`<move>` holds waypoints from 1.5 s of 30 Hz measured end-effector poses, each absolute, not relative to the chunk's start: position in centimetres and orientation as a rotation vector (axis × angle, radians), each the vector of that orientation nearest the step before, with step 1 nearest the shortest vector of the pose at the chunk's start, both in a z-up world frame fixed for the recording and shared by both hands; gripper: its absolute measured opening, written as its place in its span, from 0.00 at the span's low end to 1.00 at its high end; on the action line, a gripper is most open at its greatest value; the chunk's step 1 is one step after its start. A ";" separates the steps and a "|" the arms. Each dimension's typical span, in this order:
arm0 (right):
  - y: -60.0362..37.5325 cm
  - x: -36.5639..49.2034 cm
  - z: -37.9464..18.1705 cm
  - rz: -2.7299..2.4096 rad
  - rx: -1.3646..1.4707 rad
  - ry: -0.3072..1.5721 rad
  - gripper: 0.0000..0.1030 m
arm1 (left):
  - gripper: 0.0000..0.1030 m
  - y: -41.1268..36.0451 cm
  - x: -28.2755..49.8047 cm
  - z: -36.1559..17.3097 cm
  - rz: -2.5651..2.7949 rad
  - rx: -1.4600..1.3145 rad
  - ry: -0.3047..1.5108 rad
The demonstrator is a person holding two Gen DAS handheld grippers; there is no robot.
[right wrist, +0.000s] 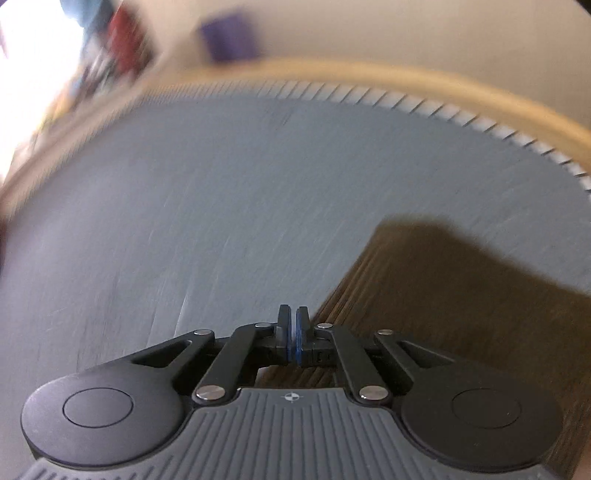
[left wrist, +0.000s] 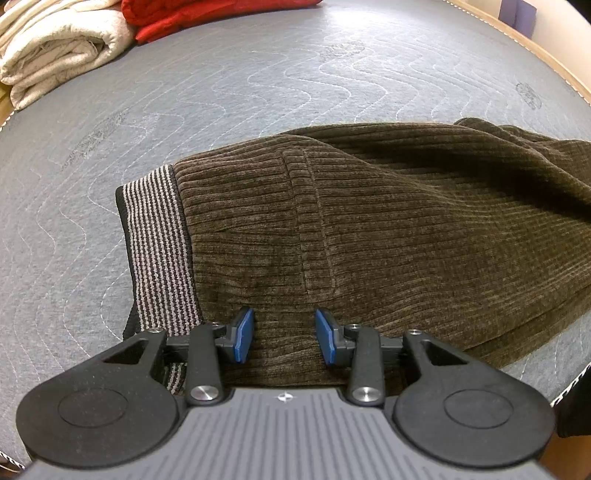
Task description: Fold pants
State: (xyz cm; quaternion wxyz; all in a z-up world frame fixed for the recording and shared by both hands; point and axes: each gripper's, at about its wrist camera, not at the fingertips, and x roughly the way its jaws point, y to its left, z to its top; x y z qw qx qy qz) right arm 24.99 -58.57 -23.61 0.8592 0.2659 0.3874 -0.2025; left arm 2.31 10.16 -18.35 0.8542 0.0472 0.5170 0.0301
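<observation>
No brand, label or writing can be read. The brown ribbed pants (left wrist: 369,229) are laid on the grey quilted mattress (left wrist: 258,85), long axis left to right, striped waistband (left wrist: 159,251) leftward. The left gripper (left wrist: 284,334) is held part open above the fabric, nothing gripped. The right gripper (right wrist: 293,332) appears closed and empty at the pants' edge.

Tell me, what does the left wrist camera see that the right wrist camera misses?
Only the left view shows the pants' striped waistband, the folded cream fabric and red fabric, and the left gripper with jaws apart. Only the right view shows the right gripper, jaws together. Both show the brown ribbed pants on the grey quilted surface.
</observation>
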 end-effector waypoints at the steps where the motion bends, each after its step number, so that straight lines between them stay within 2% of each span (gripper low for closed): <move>1: -57.6 25.2 -23.5 -0.414 0.556 0.829 0.24 | 0.40 10.1 2.3 -18.3 0.064 0.104 1.085; 2: -56.7 25.4 -23.3 -0.428 0.532 0.844 0.46 | 0.40 10.1 2.1 -18.4 0.064 0.110 1.082; 3: -55.9 25.7 -23.4 -0.453 0.496 0.863 0.56 | 0.40 10.0 2.0 -18.4 0.064 0.118 1.079; 5: -54.5 26.5 -23.9 -0.479 0.406 0.898 0.58 | 0.40 9.8 1.8 -18.4 0.063 0.129 1.074; 6: -54.2 27.0 -24.1 -0.491 0.360 0.912 0.55 | 0.40 9.7 1.8 -18.4 0.063 0.132 1.072; 8: -54.0 27.3 -24.1 -0.557 0.326 0.920 0.38 | 0.40 9.6 1.7 -18.5 0.065 0.132 1.071; 10: -54.8 26.4 -23.3 -0.601 0.390 0.911 0.07 | 0.40 9.5 1.8 -18.5 0.065 0.131 1.072; 13: -55.4 25.5 -22.1 -0.635 0.477 0.867 0.02 | 0.40 9.5 1.8 -18.5 0.065 0.128 1.073; 18: -58.8 24.3 -20.6 -0.691 0.604 0.621 0.01 | 0.40 9.5 1.7 -18.5 0.060 0.135 1.071; 23: -60.8 24.1 -23.2 -0.589 0.683 0.686 0.01 | 0.40 9.6 1.8 -18.5 0.061 0.126 1.077; 26: -61.8 22.5 -20.6 -0.602 0.668 0.591 0.26 | 0.40 9.7 1.9 -18.4 0.066 0.119 1.082; 27: -62.4 21.4 -19.5 -0.615 0.648 0.545 0.40 | 0.40 9.7 2.0 -18.4 0.067 0.121 1.084; 28: -63.0 20.4 -18.8 -0.633 0.630 0.514 0.44 | 0.40 9.7 2.0 -18.4 0.068 0.120 1.085; 32: -66.8 15.9 -18.9 -0.716 0.633 0.525 0.44 | 0.40 9.7 2.1 -18.2 0.065 0.120 1.088; 36: -71.0 10.4 -21.3 -0.877 0.710 0.596 0.53 | 0.40 9.7 2.0 -18.2 0.061 0.122 1.083; 40: -74.5 5.2 -22.9 -0.958 0.803 0.604 0.54 | 0.40 9.5 1.8 -18.2 0.066 0.122 1.081; 45: -74.8 4.7 -23.5 -0.762 0.839 0.585 0.53 | 0.40 9.1 1.9 -18.2 0.078 0.129 1.084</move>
